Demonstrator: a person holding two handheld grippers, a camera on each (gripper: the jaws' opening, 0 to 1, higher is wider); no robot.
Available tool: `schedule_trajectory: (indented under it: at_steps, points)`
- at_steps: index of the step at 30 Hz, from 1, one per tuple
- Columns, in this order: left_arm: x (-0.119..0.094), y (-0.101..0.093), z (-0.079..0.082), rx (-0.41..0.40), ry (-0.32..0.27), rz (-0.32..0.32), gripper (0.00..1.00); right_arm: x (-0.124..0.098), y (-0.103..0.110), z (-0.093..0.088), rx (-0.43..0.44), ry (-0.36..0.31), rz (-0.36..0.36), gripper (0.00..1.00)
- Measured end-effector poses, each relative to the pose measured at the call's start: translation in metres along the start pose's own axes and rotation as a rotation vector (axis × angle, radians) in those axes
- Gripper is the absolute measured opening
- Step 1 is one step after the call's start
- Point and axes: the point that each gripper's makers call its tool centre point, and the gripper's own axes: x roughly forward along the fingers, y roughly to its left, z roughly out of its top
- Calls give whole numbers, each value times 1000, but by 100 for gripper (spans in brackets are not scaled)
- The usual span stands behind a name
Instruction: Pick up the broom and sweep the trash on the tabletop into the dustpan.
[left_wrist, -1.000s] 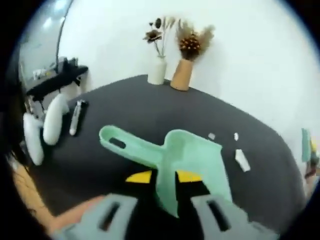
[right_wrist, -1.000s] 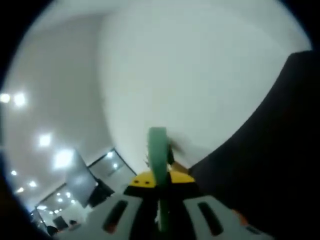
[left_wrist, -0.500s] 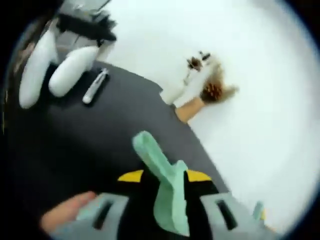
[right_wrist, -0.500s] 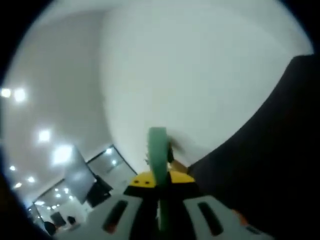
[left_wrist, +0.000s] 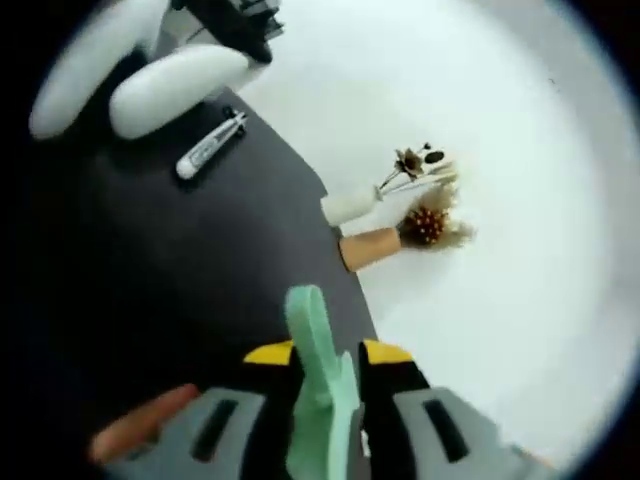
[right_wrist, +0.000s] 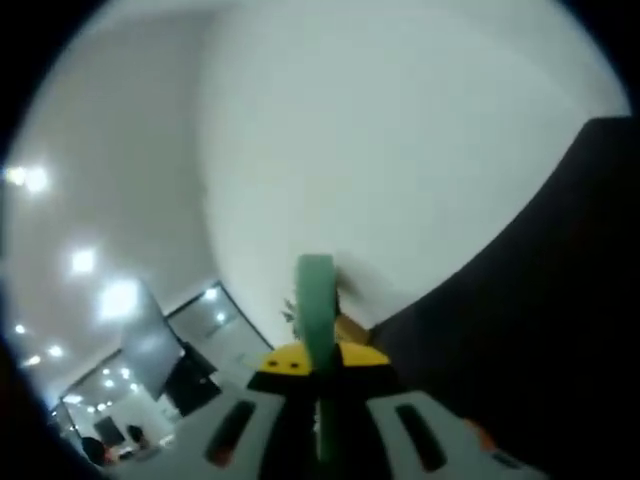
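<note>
Edge-on, dustpan (left_wrist: 318, 385) body hidden, broom (right_wrist: 317, 330) cropped

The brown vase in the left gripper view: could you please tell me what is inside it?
The brown vase holds dried brown flowers. Their stems inside it are hidden by its wall.

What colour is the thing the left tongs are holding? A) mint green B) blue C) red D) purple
A: the dustpan pinched between the left tongs is mint green.
</note>
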Motion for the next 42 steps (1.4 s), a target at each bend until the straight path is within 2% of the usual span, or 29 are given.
schedule_trajectory:
  at_steps: [5, 7, 8, 9, 12, 14, 15, 17, 20, 21, 23, 25, 26, 27, 28, 31, 34, 37, 42]
  points:
    - [8, 2, 5, 13, -9, 21, 23, 1, 1, 1, -13, 6, 2, 6]
    - [10, 6, 4, 19, -9, 39, 16, 1, 2, -2, -17, 10, 1, 6]
    - [9, 7, 6, 19, -18, 36, 16, 1, 2, -3, -20, 12, -2, 6]
    - [9, 4, 8, 19, -37, 13, 15, 1, 1, -3, -22, 14, -4, 6]
    - [7, 6, 11, 22, -73, 28, 13, 1, 1, -6, -25, 19, -12, 6]
    - [5, 5, 16, -4, -110, 26, 12, 5, -2, -5, -26, 27, -15, 6]
    - [4, 3, 15, -15, -109, 16, 11, 7, -1, -6, -24, 34, -13, 6]
    - [0, -2, 15, -37, -146, -2, 11, 15, 7, -14, -32, 67, 5, 6]
    - [-6, -9, 18, -51, -210, -29, 10, 26, 14, -24, -101, 120, -8, 6]
    - [-8, -11, 20, -33, -238, -29, 10, 31, 16, -27, -131, 132, -22, 6]
    - [-12, -14, 26, -50, -302, -47, 10, 43, 22, -32, -180, 159, -37, 6]
    - [-14, -13, 22, -28, -314, -41, 10, 59, 35, -40, -207, 200, -26, 6]
    - [-16, -14, 24, -57, -344, -57, 10, 67, 40, -43, -220, 217, -25, 6]
    - [-17, -12, 23, -53, -347, -52, 10, 74, 44, -45, -236, 228, -24, 6]
    - [-20, -11, 26, -61, -381, -50, 10, 80, 48, -47, -247, 236, -23, 6]
    - [-28, -10, 29, -87, -440, -59, 9, 106, 64, -59, -304, 285, -14, 6]
    - [-34, -11, 32, -60, -520, -45, 9, 140, 79, -75, -380, 341, -5, 6]
    - [-30, -14, 29, -107, -529, -57, 9, 167, 89, -93, -445, 396, -8, 6]
    - [-31, -14, 29, -69, -585, -27, 10, 211, 106, -122, -591, 462, -27, 6]
